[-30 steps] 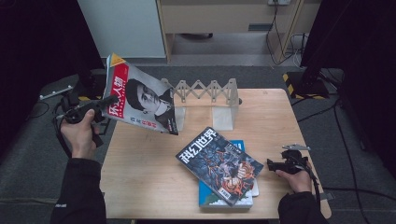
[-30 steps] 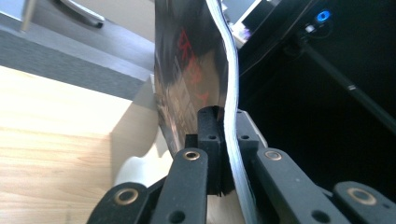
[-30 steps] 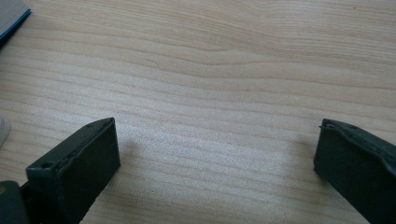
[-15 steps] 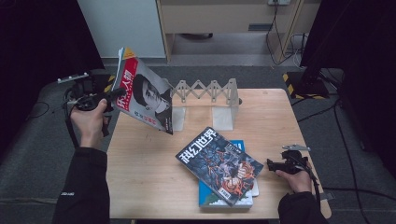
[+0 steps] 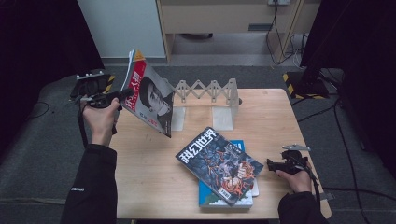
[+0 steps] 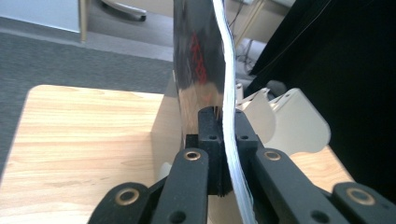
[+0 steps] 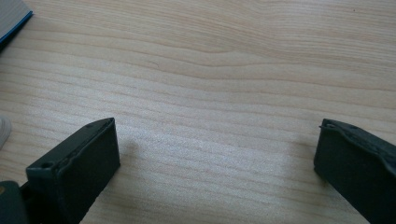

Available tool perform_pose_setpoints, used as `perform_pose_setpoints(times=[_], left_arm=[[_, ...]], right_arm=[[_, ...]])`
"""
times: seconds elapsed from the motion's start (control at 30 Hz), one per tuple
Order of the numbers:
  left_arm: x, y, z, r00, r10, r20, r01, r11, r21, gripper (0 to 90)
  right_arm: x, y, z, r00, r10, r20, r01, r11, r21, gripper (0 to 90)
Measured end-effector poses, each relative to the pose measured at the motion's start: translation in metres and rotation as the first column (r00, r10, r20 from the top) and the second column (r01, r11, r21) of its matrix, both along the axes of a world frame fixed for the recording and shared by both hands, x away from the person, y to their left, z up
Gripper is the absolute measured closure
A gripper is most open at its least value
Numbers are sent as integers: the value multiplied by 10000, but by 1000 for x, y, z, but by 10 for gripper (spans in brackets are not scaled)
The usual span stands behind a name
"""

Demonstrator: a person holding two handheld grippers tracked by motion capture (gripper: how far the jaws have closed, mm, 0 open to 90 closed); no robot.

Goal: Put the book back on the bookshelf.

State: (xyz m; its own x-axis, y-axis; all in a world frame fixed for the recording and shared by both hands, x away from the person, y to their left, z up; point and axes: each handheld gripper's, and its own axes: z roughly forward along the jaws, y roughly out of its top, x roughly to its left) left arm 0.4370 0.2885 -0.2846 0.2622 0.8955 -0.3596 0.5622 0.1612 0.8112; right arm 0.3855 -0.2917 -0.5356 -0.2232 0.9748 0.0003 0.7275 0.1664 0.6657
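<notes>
Firstly, left gripper [image 5: 122, 94]: jaws closed tight on the edge of a magazine [image 5: 149, 98], its white page block [image 6: 229, 116] pinched between the black pads in the left gripper view. The magazine, red-spined with a portrait cover, is lifted off the tabletop [image 5: 154, 172] and tilted, above the tabletop's left rear part, just beside an accordion-style wooden book rack [image 5: 210, 91]. Right gripper [image 5: 273, 164]: jaws spread wide, holding nothing, low over bare wood near the right front edge. Between the two grippers lies a second magazine [image 5: 219, 163] with a dark illustrated cover, flat on a blue-edged book [image 5: 239, 145]. A person's dark sleeves [image 5: 88, 186] enter from the bottom.
</notes>
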Motion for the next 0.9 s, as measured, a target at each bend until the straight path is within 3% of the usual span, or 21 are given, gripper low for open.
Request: perform_pose_setpoints(times=[0.33, 0.5, 0.9], left_arm=[[13, -23, -1, 9993, 248, -283, -220, 9952, 952, 857], [18, -33, 0, 9983, 449, -385, -382, 9864, 1600, 857], [36, -48, -2, 9922, 852, -911, -634, 9734, 2200, 857]], right_arm=[[0, 0, 0, 10000, -2, 1, 2, 10000, 11, 5], [0, 0, 0, 10000, -17, -8, 17, 10000, 15, 5], [0, 0, 0, 10000, -21, -10, 21, 10000, 20, 5]])
